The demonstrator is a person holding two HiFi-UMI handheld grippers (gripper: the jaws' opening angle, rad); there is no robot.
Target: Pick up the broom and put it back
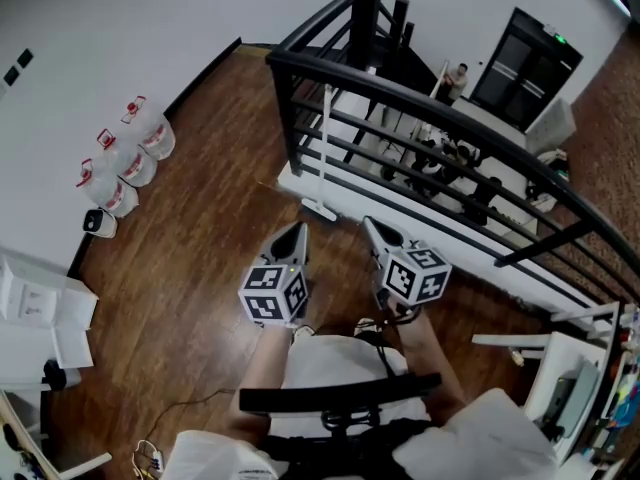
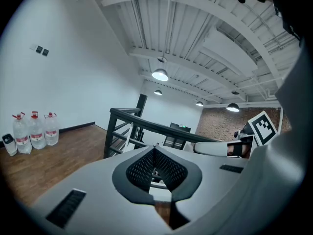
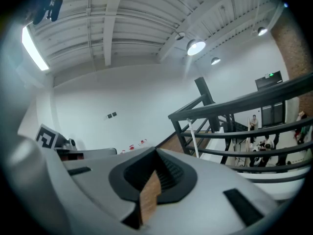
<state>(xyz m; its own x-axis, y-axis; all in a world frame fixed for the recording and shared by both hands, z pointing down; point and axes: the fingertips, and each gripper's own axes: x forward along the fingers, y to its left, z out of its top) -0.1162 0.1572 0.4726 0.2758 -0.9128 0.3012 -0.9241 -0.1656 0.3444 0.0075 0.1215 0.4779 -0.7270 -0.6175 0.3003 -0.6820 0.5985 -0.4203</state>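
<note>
The broom (image 1: 324, 153) has a long white handle and a flat white head. It leans upright against the black railing (image 1: 400, 93), its head on the wooden floor. Both grippers are held side by side in front of me, pointing toward it from some way back. The left gripper (image 1: 297, 230) is shut with nothing in it. The right gripper (image 1: 370, 224) is also shut and empty. The broom handle (image 2: 129, 134) shows beyond the tip in the left gripper view, against the railing. In the right gripper view, the handle (image 3: 194, 143) stands to the right of the tip.
Three water bottles (image 1: 130, 158) stand along the white wall at the left. White boxes (image 1: 40, 313) lie at the near left. A white desk (image 1: 560, 368) is at the right. Beyond the railing is a lower level with a person (image 1: 455, 78).
</note>
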